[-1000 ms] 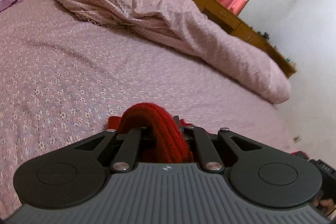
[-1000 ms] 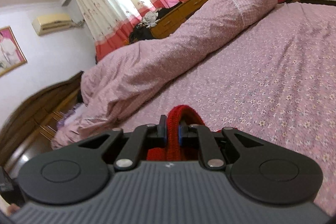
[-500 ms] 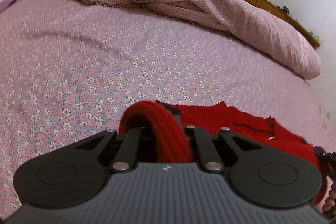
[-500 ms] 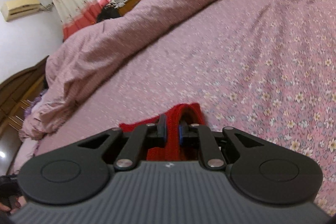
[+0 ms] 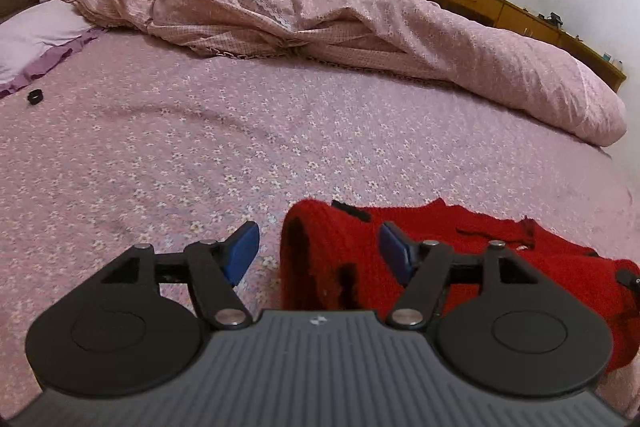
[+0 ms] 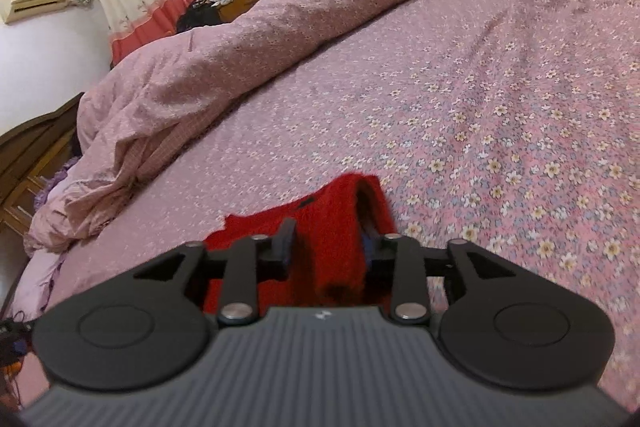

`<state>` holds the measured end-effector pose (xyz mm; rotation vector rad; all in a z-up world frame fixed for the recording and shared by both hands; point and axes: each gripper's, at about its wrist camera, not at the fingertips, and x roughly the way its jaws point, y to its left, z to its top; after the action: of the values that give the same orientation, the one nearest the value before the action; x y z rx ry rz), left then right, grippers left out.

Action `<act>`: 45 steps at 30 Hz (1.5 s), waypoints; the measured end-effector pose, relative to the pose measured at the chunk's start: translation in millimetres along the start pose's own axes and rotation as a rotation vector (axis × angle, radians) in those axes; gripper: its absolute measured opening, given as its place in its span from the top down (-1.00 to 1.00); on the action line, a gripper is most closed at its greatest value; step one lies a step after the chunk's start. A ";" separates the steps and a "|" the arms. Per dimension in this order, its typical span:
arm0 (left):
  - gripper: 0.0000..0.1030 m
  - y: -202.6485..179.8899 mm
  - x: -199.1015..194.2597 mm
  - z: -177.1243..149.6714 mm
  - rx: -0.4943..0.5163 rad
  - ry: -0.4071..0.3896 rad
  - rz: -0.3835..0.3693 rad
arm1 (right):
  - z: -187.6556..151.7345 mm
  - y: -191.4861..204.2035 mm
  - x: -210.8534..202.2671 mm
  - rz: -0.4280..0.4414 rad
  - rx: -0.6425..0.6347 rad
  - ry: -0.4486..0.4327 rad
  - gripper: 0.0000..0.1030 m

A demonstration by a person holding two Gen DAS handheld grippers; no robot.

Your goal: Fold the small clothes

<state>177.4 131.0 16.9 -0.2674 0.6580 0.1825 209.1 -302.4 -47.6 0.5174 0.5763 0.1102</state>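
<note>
Lying on the flowered bed sheet [image 5: 248, 147], the red knit sweater [image 5: 472, 251] stretches sideways between both tools, its ribbed, fuzzy folded edge humped up. The left hand-held gripper [image 5: 318, 251] stands spread, blue pads either side of that fold; the right hand-held gripper [image 6: 330, 245] is likewise spread around the other end. A rumpled pink quilt [image 5: 320, 15] lies beyond.

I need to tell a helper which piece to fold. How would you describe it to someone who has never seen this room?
Start at the big bed with the pink flowered sheet. At its near edge, away from the rumpled pink duvet, lies the red knitted garment. It is the only bright red, ribbed-knit thing on the pale bedding.
</note>
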 end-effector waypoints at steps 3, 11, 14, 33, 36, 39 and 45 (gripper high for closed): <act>-0.40 -3.1 -14.2 -5.7 -0.010 -0.007 0.008 | -6.5 4.0 -14.0 0.006 -0.004 -0.012 0.18; -0.43 -27.0 -37.4 -26.2 -0.024 -0.001 -0.060 | -14.5 14.9 -49.0 -0.010 0.005 -0.047 0.16; -0.44 -35.1 -39.4 -36.6 -0.032 0.014 -0.089 | -14.2 19.1 -58.1 -0.003 0.016 -0.051 0.15; -0.45 -38.0 -1.4 -56.0 -0.146 0.105 -0.168 | -46.8 40.6 -32.4 0.133 0.122 0.110 0.15; -0.46 -38.3 5.6 -55.3 -0.167 0.107 -0.176 | -48.1 43.2 -24.9 0.144 0.140 0.131 0.15; -0.45 -36.7 12.0 -52.3 -0.196 0.106 -0.187 | -48.9 45.0 -16.9 0.156 0.156 0.143 0.16; -0.42 -34.7 20.9 -41.8 -0.234 0.095 -0.197 | -43.1 46.7 -6.2 0.180 0.170 0.137 0.16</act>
<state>178.1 87.1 -21.4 -0.5663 0.7009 0.0572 182.2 -244.6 -52.2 0.7306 0.6754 0.2713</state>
